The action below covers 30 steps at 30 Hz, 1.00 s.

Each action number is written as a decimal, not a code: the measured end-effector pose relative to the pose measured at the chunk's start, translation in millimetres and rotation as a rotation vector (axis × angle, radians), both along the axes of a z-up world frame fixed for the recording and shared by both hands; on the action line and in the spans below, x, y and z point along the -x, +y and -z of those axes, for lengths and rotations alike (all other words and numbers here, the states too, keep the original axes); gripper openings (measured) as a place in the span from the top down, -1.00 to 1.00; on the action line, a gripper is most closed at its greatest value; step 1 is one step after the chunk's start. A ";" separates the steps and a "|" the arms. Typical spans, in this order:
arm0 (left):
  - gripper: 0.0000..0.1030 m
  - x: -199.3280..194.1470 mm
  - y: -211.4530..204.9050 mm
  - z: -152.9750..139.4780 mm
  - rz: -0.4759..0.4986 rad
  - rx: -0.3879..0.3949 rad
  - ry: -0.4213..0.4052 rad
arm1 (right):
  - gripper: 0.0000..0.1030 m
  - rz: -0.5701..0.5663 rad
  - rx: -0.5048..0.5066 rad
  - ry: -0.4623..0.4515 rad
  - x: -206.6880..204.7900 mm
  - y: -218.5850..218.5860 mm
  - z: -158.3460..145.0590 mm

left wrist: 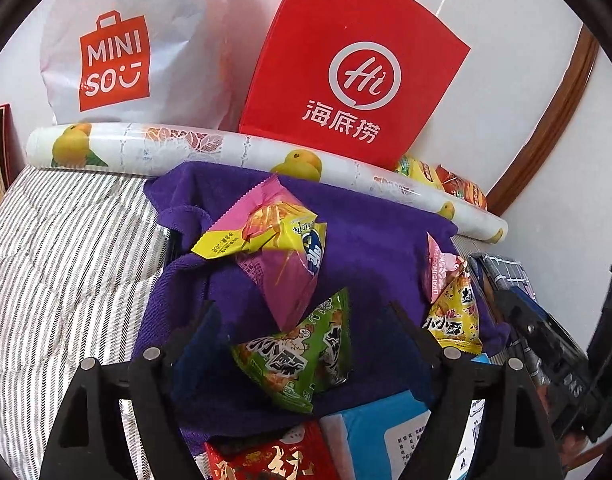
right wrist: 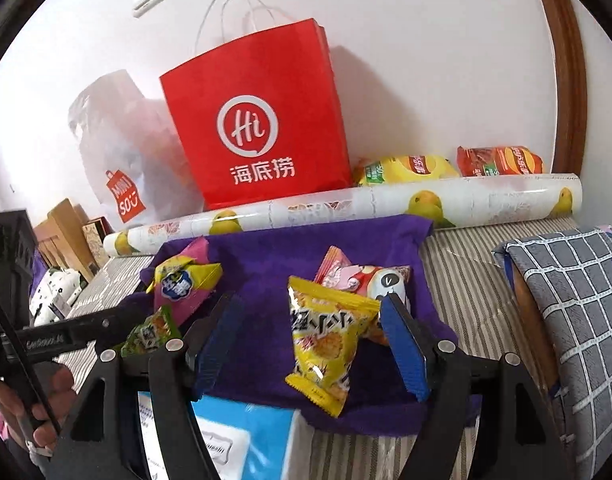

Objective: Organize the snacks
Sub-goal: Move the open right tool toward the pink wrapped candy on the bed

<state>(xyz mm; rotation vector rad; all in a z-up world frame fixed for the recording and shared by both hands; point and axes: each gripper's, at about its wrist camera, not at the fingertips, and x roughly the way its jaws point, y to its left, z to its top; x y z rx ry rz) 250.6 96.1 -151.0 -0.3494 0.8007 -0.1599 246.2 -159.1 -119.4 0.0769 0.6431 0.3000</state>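
Note:
Snack packets lie on a purple towel [left wrist: 369, 240] [right wrist: 266, 264]. In the left wrist view a green packet [left wrist: 298, 356] sits between the fingers of my open left gripper [left wrist: 302, 312], below a pink-and-yellow packet [left wrist: 270, 236]; a yellow packet [left wrist: 455, 316] lies at the right. In the right wrist view my open right gripper [right wrist: 309, 312] straddles the yellow packet [right wrist: 325, 344]; nothing is held. A pink packet [right wrist: 345, 276] lies just behind it. The pink-and-yellow packet [right wrist: 182, 280] and the green packet [right wrist: 150, 332] sit at the left.
A red paper bag [left wrist: 353, 64] [right wrist: 258, 128] and a white Miniso bag [left wrist: 122, 48] [right wrist: 122, 168] stand against the wall behind a lemon-print roll [left wrist: 246, 152] [right wrist: 345, 208]. Chip bags [right wrist: 445, 168] lie behind the roll. A blue-and-white box [right wrist: 234, 440] and a checked cushion [right wrist: 569, 312] are near.

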 end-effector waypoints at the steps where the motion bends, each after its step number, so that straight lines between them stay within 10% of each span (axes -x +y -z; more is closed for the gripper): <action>1: -0.58 0.4 -0.6 -0.8 0.002 0.001 0.000 | -0.40 -0.001 0.020 -0.006 3.9 1.8 -1.3; 16: -0.58 8.0 3.5 -13.6 -0.046 -0.111 -0.055 | -0.40 0.005 0.024 0.154 94.2 14.6 -7.8; 30: -0.58 11.3 24.9 -13.3 -0.082 -0.020 -0.053 | -0.40 -0.079 0.040 0.366 141.2 61.8 56.1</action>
